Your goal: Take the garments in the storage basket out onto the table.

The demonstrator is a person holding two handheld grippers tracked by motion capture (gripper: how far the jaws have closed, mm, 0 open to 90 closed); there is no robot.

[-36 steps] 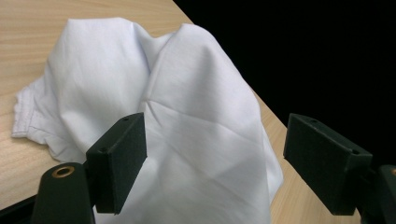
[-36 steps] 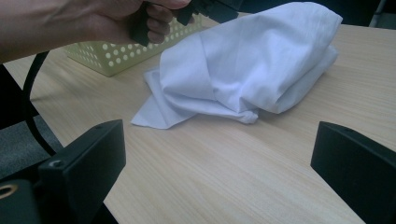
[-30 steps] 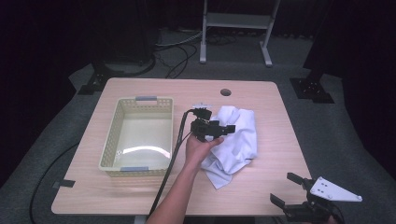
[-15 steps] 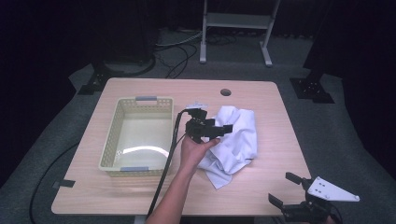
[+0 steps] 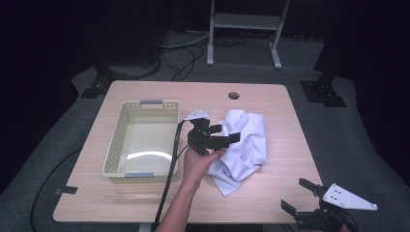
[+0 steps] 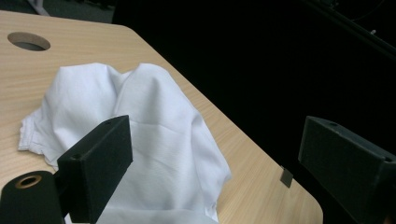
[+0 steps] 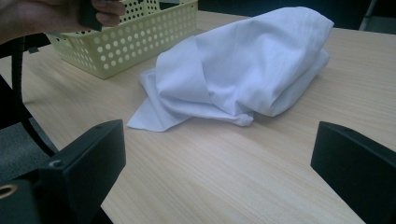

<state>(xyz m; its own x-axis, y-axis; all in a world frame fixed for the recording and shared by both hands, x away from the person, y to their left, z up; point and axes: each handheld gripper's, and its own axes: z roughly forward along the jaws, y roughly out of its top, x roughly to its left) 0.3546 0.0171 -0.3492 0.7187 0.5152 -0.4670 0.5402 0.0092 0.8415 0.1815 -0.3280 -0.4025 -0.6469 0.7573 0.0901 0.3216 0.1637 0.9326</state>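
The left gripper (image 5: 223, 137) has edged a bit toward the basket (image 5: 126, 166), jaws still spread, hovering over the crumpled white cloth (image 5: 244, 145) on the table (image 5: 270, 106). The right gripper (image 5: 300, 199) stays released at the near edge. Looks like pre-grab lineup.

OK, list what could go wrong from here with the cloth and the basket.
1. The left tool hangs open over the crumpled white cloth; closing there may pinch only one fold, so the rest could trail.
2. The cloth's lower corner lies near the table's front edge; a pull that way might drag it off.
3. The left tool's cable runs along the yellow perforated basket; a swing could nudge the basket.
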